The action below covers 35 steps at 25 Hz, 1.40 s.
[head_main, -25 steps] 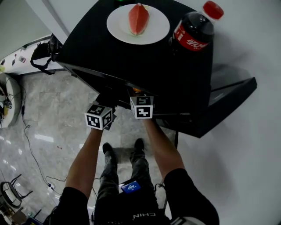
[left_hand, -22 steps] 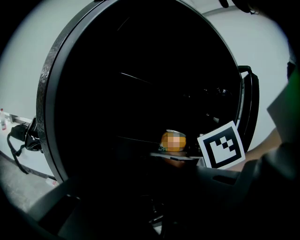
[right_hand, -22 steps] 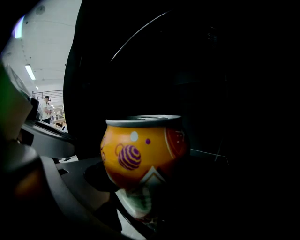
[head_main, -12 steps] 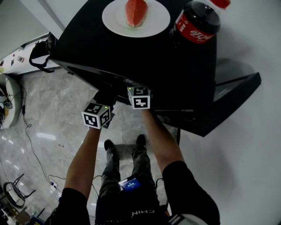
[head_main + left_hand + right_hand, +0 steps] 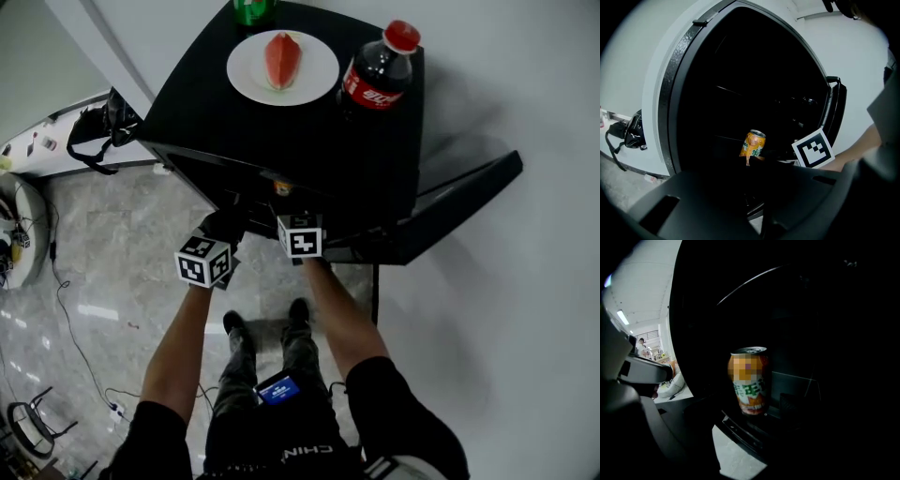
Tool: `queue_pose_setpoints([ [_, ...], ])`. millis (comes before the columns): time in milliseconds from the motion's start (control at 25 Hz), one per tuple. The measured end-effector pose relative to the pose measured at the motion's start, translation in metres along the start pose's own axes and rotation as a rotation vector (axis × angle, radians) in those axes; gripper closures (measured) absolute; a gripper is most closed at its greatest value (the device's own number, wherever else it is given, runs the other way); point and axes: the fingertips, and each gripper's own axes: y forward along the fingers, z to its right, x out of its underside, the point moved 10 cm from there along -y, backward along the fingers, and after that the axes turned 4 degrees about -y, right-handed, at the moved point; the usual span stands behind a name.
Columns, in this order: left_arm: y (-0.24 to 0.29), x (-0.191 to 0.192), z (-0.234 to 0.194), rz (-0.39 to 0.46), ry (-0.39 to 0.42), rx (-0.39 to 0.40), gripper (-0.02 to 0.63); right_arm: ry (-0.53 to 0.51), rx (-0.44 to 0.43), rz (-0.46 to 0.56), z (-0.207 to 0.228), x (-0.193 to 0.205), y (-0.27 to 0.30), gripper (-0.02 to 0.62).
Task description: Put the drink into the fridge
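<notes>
Right gripper [image 5: 301, 234] jaws have just been opened, clear of the can [image 5: 747, 380] set upright inside the fridge [image 5: 234, 141]; left gripper [image 5: 208, 258] is closed.

Orange drink can [image 5: 749, 380] upright inside the open black fridge [image 5: 309, 141], near its front.

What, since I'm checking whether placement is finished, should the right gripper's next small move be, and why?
Probably draw the right gripper straight back: the orange can stands upright inside the fridge, and the jaws have just been opening, now wide, the can between them untouched.
</notes>
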Motion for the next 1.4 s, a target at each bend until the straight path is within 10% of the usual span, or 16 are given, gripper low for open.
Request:
queue_pose_setpoints([
  [520,-0.096,-0.022,0.051,0.008,0.013,0.047,0.592,-0.007,-0.223,-0.005,-0.051,-0.057,-0.146,0.246],
  [960,-0.13,-0.008,0.092,0.051,0.042,0.134,0.594,0.021,-0.223,0.058,-0.058,-0.049,-0.225,0.544],
  [1400,-0.123,-0.026,0.102,0.017,0.093,0.198,0.594,0.013,-0.265,0.067,-0.064,-0.065,-0.219,0.58],
])
